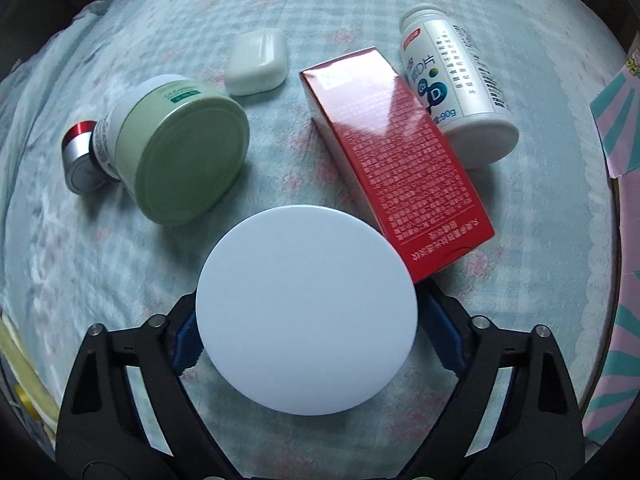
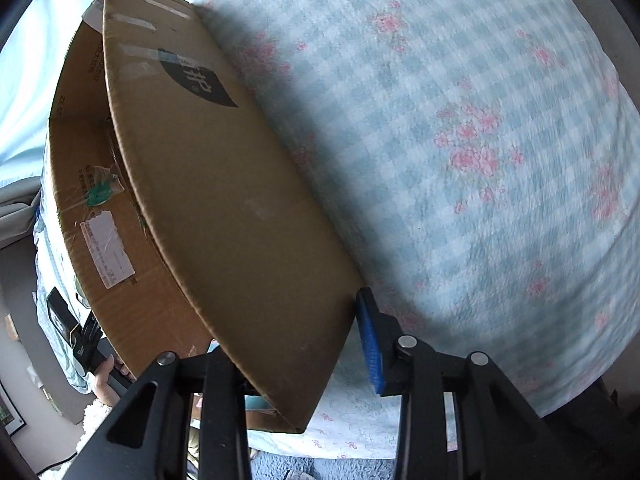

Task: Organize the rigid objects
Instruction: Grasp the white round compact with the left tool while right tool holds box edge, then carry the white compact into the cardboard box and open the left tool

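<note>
A round white container, seen from above, sits between the blue pads of my left gripper, which is shut on its sides. Beyond it on the bed lie a red carton, a white supplement bottle, a green tin on its side, a small red-and-silver capped bottle and a white soap-like case. My right gripper is shut on the flap of a cardboard box. Its right pad touches the flap's corner; the left pad is hidden behind the flap.
Everything rests on a soft blue checked bed cover with pink flowers. A pink and teal patterned box stands at the right edge of the left wrist view. A hand shows below the cardboard box, beside a dark device.
</note>
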Demonstrator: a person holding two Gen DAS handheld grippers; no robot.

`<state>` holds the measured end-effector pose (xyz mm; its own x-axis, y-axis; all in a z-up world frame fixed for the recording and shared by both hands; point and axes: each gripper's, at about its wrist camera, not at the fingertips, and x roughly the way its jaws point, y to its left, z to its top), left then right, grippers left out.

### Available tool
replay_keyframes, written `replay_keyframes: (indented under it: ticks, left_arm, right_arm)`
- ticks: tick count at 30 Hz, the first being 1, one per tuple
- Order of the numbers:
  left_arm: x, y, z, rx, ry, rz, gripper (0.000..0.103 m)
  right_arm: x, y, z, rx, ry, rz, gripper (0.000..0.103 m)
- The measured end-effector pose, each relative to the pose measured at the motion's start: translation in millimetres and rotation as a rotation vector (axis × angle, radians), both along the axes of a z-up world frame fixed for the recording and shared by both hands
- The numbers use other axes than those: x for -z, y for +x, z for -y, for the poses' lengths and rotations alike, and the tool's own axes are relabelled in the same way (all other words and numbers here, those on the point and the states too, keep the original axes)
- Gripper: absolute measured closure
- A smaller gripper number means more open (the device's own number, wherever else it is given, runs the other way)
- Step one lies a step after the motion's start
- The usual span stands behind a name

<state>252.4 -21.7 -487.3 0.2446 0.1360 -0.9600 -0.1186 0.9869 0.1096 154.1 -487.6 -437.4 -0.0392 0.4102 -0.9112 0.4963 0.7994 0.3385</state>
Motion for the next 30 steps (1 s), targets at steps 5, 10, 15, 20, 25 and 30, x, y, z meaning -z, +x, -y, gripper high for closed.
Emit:
replay_keyframes:
  ticks: [5, 10, 15, 20, 25, 30]
  left_arm:
    - [-3.4, -4.9, -0.7, 0.026, -0.002, 0.026, 0.033]
    - [-5.5, -4.3, -7.4, 0.012, -0.022, 0.031, 0.033]
    - [-16.1, -9.9, -12.7, -0.016, -0.050, 0.053, 0.033]
    - [-48.1, -20.3, -18.4, -0.035, -0.064, 0.084, 0.033]
    - [-111.7, -24.6, -8.7, 0.006, -0.064, 0.141, 0.033]
    - [-180.9, -5.3, 24.7, 0.089, -0.108, 0.211, 0.033]
  right_arm:
    - [1.9, -1.7, -13.8, 0.002, -0.009, 0.003, 0.071]
    - [0.4, 0.5, -19.5, -0.002, -0.023, 0.011, 0.072]
    - [-2.2, -1.8, -22.6, -0.012, -0.035, 0.036, 0.073]
    - [-5.4, -8.2, -22.6, -0.010, -0.040, 0.072, 0.073]
    - [-6.0, -17.0, -17.6, 0.008, -0.030, 0.103, 0.072]
    - [-5.7, -23.8, -10.6, 0.017, -0.014, 0.122, 0.072]
